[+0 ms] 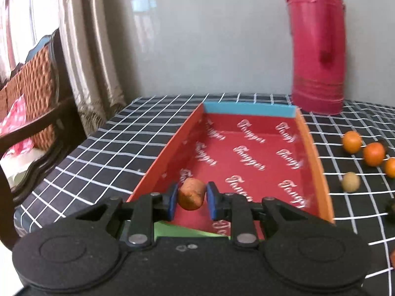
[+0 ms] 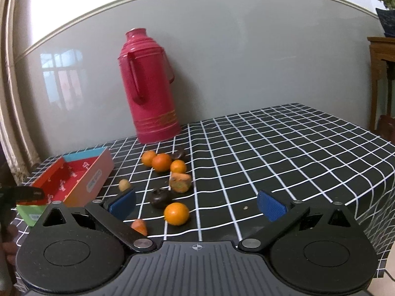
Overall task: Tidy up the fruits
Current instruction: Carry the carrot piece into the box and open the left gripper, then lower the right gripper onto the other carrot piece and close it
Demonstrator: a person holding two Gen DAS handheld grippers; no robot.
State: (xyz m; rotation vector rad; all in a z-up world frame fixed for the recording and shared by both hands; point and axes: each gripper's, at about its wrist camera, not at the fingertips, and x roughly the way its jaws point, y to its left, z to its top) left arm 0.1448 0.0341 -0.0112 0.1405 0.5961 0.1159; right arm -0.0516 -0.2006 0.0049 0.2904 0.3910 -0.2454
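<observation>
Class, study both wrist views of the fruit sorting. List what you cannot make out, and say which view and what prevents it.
- Brown oval fruit between the left gripper pads: left wrist view, motion blur hides its kind.
- Near end of the red printed cardboard tray: left wrist view, covered by the gripper body.
- Orange piece: right wrist view, partly behind the open right gripper linkage.
- Small label on the tray's side: right wrist view, too small to read.

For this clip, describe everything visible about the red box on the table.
The red box is a shallow, open-topped rectangular tray, apparently cardboard. Its red floor is printed with repeated white script; its walls differ in colour: blue at the far end, orange-red along the sides, green at the near end. It lies flat on the black checked tablecloth, left of the loose fruit and apart from it. Nothing visibly rests inside; the left gripper hangs over its near end, holding a brownish-orange fruit.
</observation>
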